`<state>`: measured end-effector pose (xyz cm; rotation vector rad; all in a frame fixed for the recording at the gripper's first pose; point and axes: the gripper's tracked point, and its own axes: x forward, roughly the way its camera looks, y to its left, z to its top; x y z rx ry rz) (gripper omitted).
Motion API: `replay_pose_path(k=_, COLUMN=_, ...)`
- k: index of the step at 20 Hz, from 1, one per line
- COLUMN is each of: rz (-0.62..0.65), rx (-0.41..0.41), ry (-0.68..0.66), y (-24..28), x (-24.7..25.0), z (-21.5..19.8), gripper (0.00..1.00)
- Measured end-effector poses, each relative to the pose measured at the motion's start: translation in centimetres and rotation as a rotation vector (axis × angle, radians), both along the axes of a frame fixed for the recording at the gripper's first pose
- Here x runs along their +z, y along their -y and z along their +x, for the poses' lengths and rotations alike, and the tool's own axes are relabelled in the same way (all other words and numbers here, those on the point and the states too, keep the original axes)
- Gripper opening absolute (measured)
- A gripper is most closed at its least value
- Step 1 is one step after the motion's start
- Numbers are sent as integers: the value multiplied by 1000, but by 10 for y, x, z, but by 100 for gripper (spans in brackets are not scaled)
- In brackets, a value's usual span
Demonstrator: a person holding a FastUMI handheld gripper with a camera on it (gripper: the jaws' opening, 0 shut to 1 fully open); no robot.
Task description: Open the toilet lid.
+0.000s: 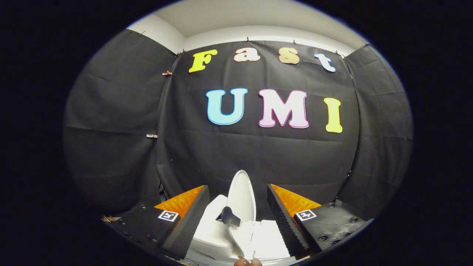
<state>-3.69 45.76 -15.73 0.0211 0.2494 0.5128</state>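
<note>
A white toilet (208, 232) sits low between my two fingers. Its white lid (242, 195) stands raised, nearly upright and seen almost edge-on, rising a little above the fingertips. A small grey tab (229, 217) sticks out from the lid's lower part. My gripper (236, 187) is open, with one finger on each side of the lid and a gap between each finger and the lid. Neither finger presses on it. A white flat part of the toilet (269, 238) lies to the right of the lid, close to the right finger.
Black cloth walls (258, 155) close the booth behind and on both sides of the toilet. A person's fingertips (247, 261) show just below the toilet's near edge. A pale wall and ceiling (258, 22) run above the cloth.
</note>
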Motion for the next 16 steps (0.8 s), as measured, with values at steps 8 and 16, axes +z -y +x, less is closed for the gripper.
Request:
replay_pose_path(k=8, rz=85, rx=-24, ry=79, y=77, x=95, z=-11, gripper=99)
replay_pose_path(k=16, rz=120, rx=-103, ry=120, y=171, x=147, z=-28, gripper=97)
